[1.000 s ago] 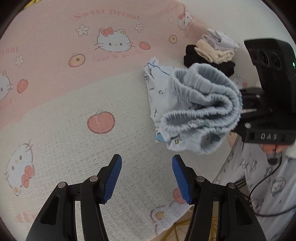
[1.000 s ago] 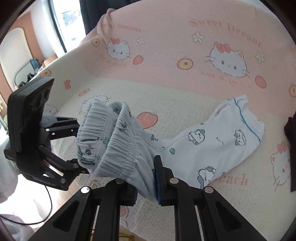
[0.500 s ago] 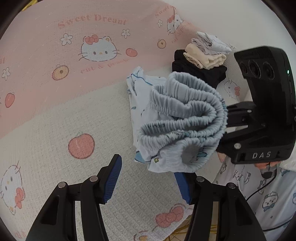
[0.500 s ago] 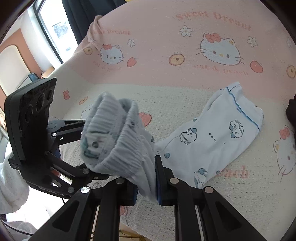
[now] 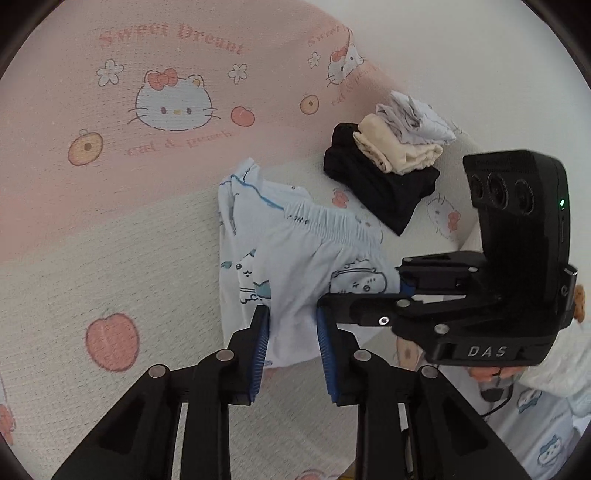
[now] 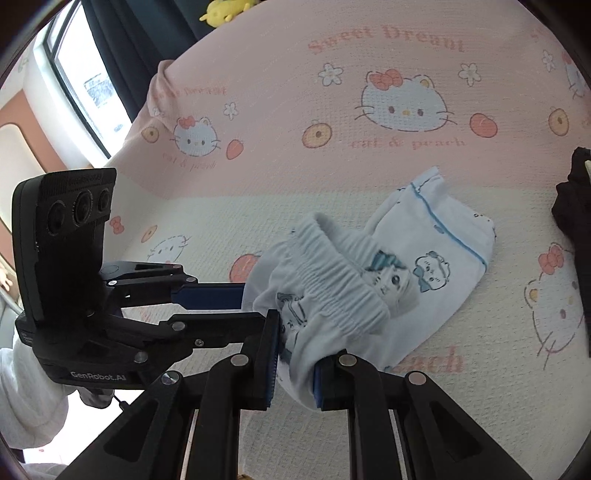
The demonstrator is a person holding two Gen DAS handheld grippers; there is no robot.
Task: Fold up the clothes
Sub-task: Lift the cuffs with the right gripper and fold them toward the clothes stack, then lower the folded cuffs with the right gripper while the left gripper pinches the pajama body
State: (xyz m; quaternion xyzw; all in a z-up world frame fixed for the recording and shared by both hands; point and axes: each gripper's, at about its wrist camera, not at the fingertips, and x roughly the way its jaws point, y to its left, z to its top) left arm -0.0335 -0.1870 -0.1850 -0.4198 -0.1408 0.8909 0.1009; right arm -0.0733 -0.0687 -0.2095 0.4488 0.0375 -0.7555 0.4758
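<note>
Left gripper (image 5: 291,341): black frame with blue pads, entering from 6 o'clock of the left wrist view; jaws partly closed, pinching the near fold of the pale blue pants.
Right gripper (image 6: 293,363): same build, entering from 6 o'clock of the right wrist view; jaws pinching the bunched fabric just below the waistband. Seen from the left wrist view, it reaches in from 3 o'clock with a black camera block above it.
Bedspread (image 5: 110,236): largest surface; pink band printed with cats, peaches and "Sweet Dream" toward 12 o'clock, cream waffle-textured band toward 6 o'clock.
Pale blue pants (image 5: 295,266): child-sized, printed with cartoon animals, lying on the cream band at the centre of both views; upper part doubled back over the legs, held by both grippers side by side.
Pant legs (image 6: 443,251): flat on the bedspread, running toward 2 o'clock in the right wrist view, with a blue stripe along the side.
Folded pile (image 5: 384,173): at 1 o'clock of the left wrist view, apart from the pants; black garment at the bottom, cream piece on it, pale grey piece on top.
Elastic waistband (image 6: 332,280): gathered, turned upward, lying across the legs.
Yellow plush toy (image 6: 225,11): at 11 o'clock of the right wrist view, beyond the bed's far edge.
</note>
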